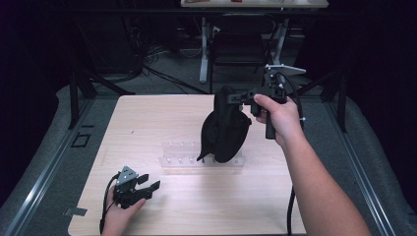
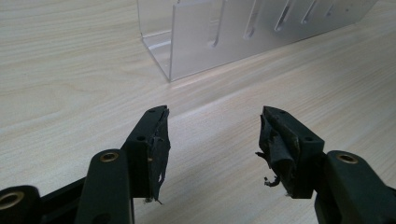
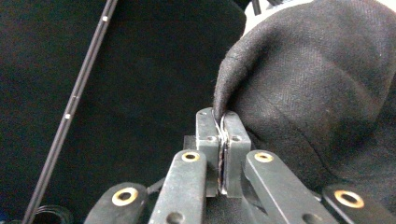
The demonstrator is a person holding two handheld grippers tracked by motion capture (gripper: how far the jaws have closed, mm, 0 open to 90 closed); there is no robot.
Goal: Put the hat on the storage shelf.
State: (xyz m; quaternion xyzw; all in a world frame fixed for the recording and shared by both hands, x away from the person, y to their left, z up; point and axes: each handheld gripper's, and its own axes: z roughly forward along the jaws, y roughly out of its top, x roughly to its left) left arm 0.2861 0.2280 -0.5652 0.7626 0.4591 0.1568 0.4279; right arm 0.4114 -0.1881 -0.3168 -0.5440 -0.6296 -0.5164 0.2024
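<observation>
A black fabric cap (image 1: pixel 224 127) hangs in the air over the middle of the table, held by its upper edge. My right gripper (image 1: pixel 237 98) is shut on that edge; in the right gripper view the jaws pinch the cap's (image 3: pixel 308 88) cloth rim. Under the cap lies a clear acrylic rack (image 1: pixel 184 153) with slots. My left gripper (image 1: pixel 151 186) rests low at the table's front left, open and empty. In the left gripper view its jaws point toward the rack's (image 2: pixel 224 37) corner, with worn pads (image 2: pixel 159 154) showing.
The light wooden table (image 1: pixel 162 206) has bare room around the rack. Dark floor, cables and a chair (image 1: pixel 241 44) lie beyond the far edge. A grey rail runs along each side.
</observation>
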